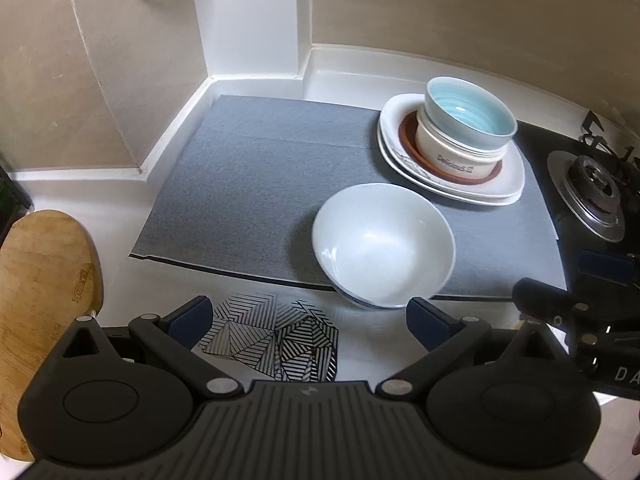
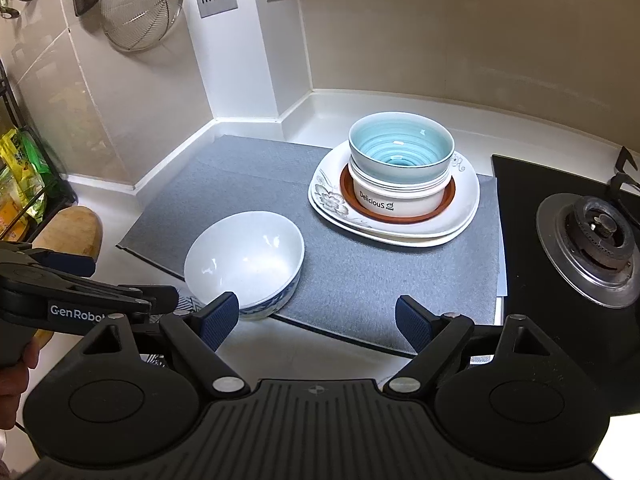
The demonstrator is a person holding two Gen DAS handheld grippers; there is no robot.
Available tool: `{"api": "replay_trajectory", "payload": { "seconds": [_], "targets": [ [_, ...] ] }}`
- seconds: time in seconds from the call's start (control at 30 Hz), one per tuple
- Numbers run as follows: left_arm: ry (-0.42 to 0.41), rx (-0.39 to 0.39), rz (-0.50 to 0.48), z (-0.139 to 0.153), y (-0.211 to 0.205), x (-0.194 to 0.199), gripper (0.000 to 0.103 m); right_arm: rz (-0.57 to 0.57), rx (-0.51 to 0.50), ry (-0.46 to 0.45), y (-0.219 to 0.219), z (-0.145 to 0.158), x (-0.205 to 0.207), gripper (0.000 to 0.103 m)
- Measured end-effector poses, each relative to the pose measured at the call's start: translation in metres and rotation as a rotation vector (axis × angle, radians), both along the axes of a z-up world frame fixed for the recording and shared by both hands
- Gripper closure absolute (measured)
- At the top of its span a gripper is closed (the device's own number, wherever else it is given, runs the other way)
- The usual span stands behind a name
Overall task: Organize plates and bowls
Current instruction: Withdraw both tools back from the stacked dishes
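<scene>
**Both tongs spread wide, white bowl loose at the mat's front edge**

Left wrist view: the left gripper (image 1: 310,318) stands wide apart, its blue pads (image 1: 191,316) clear of everything; nothing is between them. Its right pad sits just beside the near rim of the white bowl (image 1: 382,244), and contact cannot be judged. The bowl stands at the front edge of the grey mat (image 1: 248,184), overhanging it slightly. Below the pads lies a striped black-and-white trivet (image 1: 276,340) on the white counter (image 1: 132,276). At the mat's far right corner sits the stack: a blue-lined bowl (image 1: 470,114) nested in a cream "Delicious" bowl (image 1: 456,156), on a brown saucer (image 1: 416,156), on white plates (image 1: 480,192). A wooden cutting board (image 1: 44,276) leans at the left, a gas burner (image 1: 592,192) lies to the right, and the other gripper's black body enters from the right edge.

Right wrist view: the right gripper (image 2: 318,318) is likewise released, empty, with its pads (image 2: 218,318) far apart. Its left pad overlaps the near side of the white bowl (image 2: 244,260); whether it touches is unclear. The stack (image 2: 400,172) rests on the flowered plates (image 2: 332,200) near the mat's (image 2: 360,280) far right corner, well apart from the white bowl. The left gripper (image 2: 72,280), marked "GenRobot", reaches in from the left, with a hand (image 2: 16,368) behind it. A wire strainer (image 2: 140,4) hangs on the tiled wall, and the burner (image 2: 592,240) sits on the black hob.
</scene>
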State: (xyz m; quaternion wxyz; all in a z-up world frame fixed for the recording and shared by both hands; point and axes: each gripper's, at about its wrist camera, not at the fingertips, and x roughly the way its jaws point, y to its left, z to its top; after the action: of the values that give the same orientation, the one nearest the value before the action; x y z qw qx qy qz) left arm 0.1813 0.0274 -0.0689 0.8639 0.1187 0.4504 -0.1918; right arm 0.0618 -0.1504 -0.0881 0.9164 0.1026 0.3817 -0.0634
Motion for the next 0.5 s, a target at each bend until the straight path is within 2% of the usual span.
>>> {"api": "replay_trajectory", "payload": {
  "seconds": [0.5],
  "targets": [
    [0.065,0.009,0.059,-0.017,-0.004,0.054,0.0,0.0,0.033,0.016,-0.01,-0.019,0.046,0.016]
  ]
}}
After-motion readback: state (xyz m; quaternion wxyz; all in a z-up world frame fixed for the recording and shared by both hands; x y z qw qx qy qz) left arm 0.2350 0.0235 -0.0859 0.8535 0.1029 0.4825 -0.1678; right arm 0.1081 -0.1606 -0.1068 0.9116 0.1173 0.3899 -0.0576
